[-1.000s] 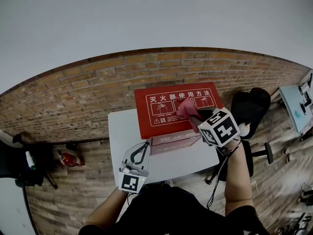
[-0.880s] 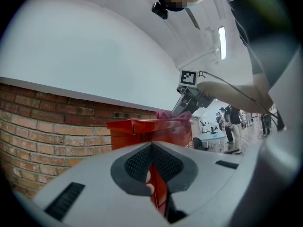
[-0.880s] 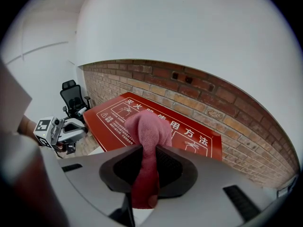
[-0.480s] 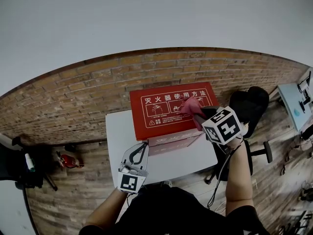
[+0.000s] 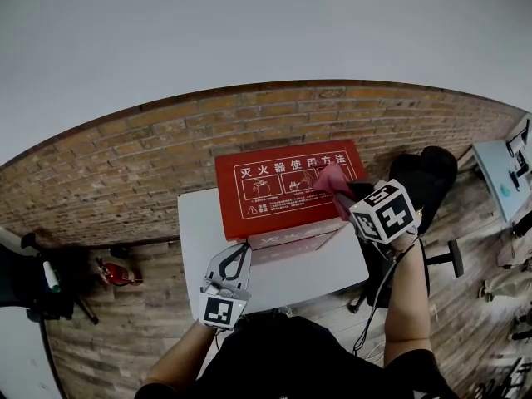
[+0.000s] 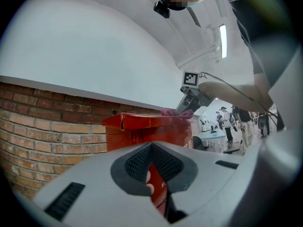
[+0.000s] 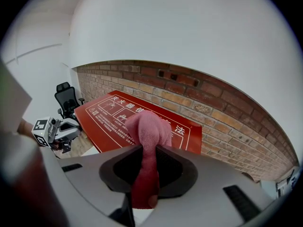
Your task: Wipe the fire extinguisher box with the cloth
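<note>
A red fire extinguisher box (image 5: 283, 188) with white print on its lid stands on a white table (image 5: 199, 231) against a brick wall. My right gripper (image 5: 342, 196) is shut on a pink cloth (image 5: 332, 179), which rests on the lid's right part. In the right gripper view the bunched cloth (image 7: 147, 131) sticks out between the jaws over the red box (image 7: 109, 119). My left gripper (image 5: 236, 254) hovers over the table in front of the box, shut with nothing in it. The left gripper view looks past its closed jaws at the box's front (image 6: 156, 129) and the cloth (image 6: 173, 112) on top.
A black office chair (image 5: 424, 181) stands right of the table. A small red object (image 5: 120, 270) lies on the floor at the left. A blue-topped desk (image 5: 503, 177) shows at the far right edge. People stand far off in the left gripper view.
My right gripper and the pink cloth have slid rightward across the lid. The left gripper has stayed where it was.
</note>
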The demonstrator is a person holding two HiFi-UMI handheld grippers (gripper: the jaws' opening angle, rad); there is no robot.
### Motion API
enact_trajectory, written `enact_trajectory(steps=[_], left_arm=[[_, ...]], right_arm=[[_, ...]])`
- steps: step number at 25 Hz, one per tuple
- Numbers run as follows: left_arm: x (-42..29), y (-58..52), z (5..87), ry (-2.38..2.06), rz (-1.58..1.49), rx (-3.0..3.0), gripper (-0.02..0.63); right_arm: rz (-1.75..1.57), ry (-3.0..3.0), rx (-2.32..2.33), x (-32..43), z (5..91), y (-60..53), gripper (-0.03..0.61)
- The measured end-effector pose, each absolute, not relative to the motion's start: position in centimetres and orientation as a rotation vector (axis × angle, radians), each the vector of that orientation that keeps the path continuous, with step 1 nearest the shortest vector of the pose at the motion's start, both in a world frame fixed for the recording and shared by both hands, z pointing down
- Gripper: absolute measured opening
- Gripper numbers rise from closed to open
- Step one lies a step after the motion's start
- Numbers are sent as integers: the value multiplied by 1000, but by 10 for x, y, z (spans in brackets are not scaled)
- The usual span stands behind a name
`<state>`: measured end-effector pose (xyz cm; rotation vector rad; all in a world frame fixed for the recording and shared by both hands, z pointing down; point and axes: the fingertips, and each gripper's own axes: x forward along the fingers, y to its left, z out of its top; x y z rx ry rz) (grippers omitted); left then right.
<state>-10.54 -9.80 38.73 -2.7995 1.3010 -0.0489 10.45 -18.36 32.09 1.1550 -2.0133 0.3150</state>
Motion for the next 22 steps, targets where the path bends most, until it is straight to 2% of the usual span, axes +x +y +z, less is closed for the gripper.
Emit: enact_trajectory(steps=[22], left_arm=[[-85, -88, 399, 1317, -145, -2796, 31]], right_arm=[[327, -2000, 1243, 166, 322, -192, 87]])
